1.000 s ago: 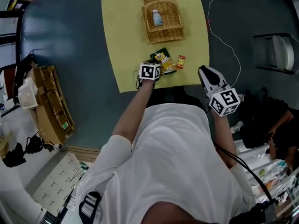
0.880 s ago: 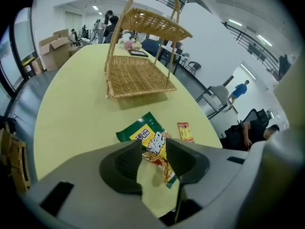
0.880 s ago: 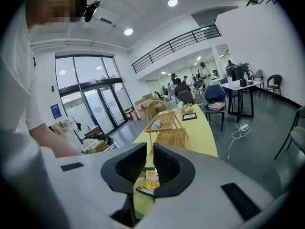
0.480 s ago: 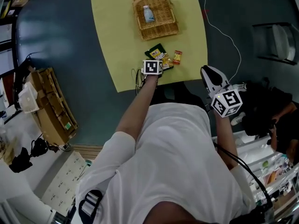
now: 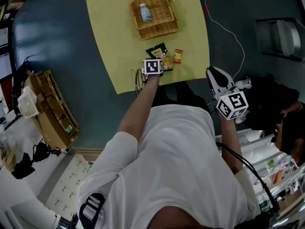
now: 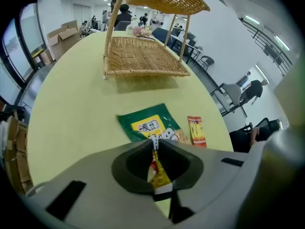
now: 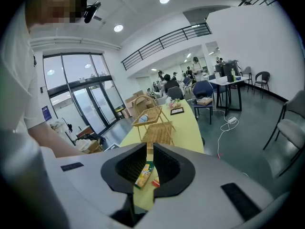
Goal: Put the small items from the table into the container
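Left gripper (image 6: 155, 139) is down at the near edge of the yellow table (image 5: 109, 37), jaws closing, and the pads are pinching a yellow packet (image 6: 160, 175) between them. Just past its tips, at 12 o'clock, a green bag (image 6: 145, 124) lies flat, and a small red packet (image 6: 197, 130) sits just beside it at the bag's 3 o'clock. Further on at 12 o'clock stands the wicker basket (image 5: 157, 28) (a two-tier one), well apart from the packets, with a bottle (image 5: 145, 12) lying on its upper shelf. Right gripper (image 7: 149, 146) hangs off the table's edge, at 4 o'clock of the left one in the head view, jaws a narrow slit apart, nothing between them.
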{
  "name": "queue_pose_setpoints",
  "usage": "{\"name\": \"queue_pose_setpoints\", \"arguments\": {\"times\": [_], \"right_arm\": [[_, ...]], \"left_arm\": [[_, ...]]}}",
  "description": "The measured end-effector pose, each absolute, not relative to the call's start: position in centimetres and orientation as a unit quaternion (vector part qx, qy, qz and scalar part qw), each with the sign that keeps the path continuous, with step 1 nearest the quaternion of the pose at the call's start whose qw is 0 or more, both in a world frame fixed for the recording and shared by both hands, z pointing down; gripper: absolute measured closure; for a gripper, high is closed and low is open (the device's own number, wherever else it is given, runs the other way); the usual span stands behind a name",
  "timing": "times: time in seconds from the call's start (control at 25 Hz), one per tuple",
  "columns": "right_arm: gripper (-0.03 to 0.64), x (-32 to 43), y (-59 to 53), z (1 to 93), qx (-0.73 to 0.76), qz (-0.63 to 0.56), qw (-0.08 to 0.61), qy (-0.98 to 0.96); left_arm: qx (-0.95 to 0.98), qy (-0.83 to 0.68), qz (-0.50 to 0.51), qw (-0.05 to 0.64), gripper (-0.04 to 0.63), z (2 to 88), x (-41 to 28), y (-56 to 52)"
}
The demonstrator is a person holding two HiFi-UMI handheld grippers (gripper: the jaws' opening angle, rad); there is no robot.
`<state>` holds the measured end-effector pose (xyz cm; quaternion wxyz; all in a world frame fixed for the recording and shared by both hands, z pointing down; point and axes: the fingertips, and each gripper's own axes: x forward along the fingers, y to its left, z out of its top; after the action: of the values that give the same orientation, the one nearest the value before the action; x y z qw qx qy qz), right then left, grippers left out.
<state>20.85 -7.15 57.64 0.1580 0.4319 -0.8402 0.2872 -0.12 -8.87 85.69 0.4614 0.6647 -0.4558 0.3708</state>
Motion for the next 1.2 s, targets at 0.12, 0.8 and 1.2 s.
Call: {"name": "queue_pose_setpoints", "arguments": {"times": [0.12, 0.8, 1.2], "right_arm": [[0.566, 20.8, -7.2, 57.7, 0.431, 0.286, 0.156, -0.841], [0.566, 18.2, -7.7, 55.5, 0.414, 0.263, 0.139, -0.86], [0.566, 15.9, -8.3, 54.4, 0.403, 0.239, 0.12, -0.875]], "left_arm": [[0.673, -0.456, 0.365, 0.454, 0.586, 85.2, -0.1, -8.7], [0.741, -0.453, 0.251, 0.428, 0.586, 74.5, -0.3, -9.9], [0.789, -0.442, 0.183, 0.385, 0.586, 65.0, 0.8, -12.4]]}}
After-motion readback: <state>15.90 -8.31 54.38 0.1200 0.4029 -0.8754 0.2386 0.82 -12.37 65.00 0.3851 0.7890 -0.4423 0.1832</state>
